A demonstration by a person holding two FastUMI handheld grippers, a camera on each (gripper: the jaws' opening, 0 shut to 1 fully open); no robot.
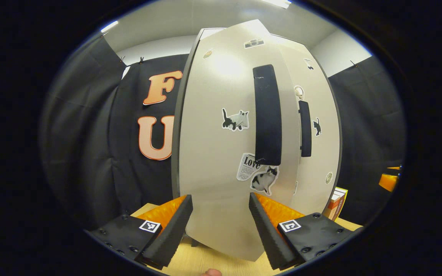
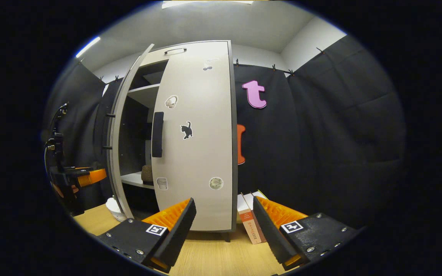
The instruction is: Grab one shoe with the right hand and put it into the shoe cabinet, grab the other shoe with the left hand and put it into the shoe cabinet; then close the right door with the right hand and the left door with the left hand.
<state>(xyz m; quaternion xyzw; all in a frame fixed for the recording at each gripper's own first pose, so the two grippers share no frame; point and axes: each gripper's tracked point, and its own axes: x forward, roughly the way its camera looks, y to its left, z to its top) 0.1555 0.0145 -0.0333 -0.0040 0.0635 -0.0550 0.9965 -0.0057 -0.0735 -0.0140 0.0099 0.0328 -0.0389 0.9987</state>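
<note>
In the left gripper view the shoe cabinet's left door [image 1: 213, 153] stands very close ahead, with a long black handle [image 1: 268, 115] and cat stickers. My left gripper [image 1: 221, 226] is open, its fingers framing the door's lower edge. The right door [image 1: 320, 126] lies just behind. In the right gripper view the right door [image 2: 194, 134] is shut against the cabinet and the left door [image 2: 123, 145] stands ajar. A brownish shoe [image 2: 147, 173] rests on a shelf [image 2: 136, 179] inside. My right gripper [image 2: 223, 226] is open and holds nothing, back from the cabinet.
Several books [image 2: 248, 218] lean against the cabinet's right side on the wooden table [image 2: 213, 253]. The left gripper's body [image 2: 79, 176] is at the left, outside the ajar door. A pale rounded thing [image 2: 113, 207] sits low by that door; I cannot tell what it is.
</note>
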